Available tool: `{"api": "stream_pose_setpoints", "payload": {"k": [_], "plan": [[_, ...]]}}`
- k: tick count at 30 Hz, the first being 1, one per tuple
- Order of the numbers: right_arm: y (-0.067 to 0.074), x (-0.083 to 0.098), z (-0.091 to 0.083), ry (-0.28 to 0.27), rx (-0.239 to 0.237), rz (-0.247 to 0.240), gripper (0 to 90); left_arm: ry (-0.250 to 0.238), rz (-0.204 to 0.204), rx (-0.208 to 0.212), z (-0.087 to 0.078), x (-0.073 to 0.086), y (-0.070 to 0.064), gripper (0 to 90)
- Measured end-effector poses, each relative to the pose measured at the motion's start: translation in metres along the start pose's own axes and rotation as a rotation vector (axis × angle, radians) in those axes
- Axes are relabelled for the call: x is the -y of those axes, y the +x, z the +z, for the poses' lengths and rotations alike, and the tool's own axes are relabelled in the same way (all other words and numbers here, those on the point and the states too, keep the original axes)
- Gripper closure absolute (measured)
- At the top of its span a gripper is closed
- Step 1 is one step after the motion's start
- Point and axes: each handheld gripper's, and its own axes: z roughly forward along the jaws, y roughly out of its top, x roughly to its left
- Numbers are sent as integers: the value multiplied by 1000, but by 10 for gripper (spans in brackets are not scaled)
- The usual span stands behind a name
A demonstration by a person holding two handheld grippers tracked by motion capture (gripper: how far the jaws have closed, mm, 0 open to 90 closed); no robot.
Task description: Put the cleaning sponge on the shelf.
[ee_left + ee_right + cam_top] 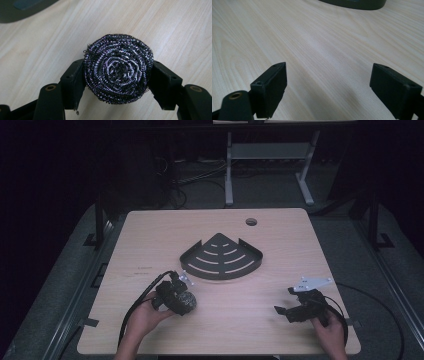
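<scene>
A round steel-wool scouring pad (118, 70) lies on the wooden table (150, 240), squeezed from both sides by the black jaws of my left gripper (117, 75). From the high view the same pad (186, 302) sits at the front left with my left gripper (180, 300) shut on it. A dark fan-shaped corner shelf (221, 257) with curved slots rests at the table's middle, beyond the pad. My right gripper (284, 301) rests at the front right, its jaws wide apart with bare table between them (328, 85).
A round cable hole (251, 222) is near the table's far edge. The dark shelf's rim (354, 3) shows at the top of the right gripper view. Black cables trail from both grippers off the front edge. A metal frame (270, 155) stands on the floor behind.
</scene>
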Motion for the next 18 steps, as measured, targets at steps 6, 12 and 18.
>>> {"api": "stream_pose_setpoints", "payload": {"k": [6,12,18], "plan": [[1,0,1,3,-4,-6,139,5,10,12,-1,-8,2,337],[1,0,1,0,-4,1,138,4,26,12,-4,-19,3,337],[1,0,1,4,-7,-8,139,-3,26,19,-7,-28,7,337]]}}
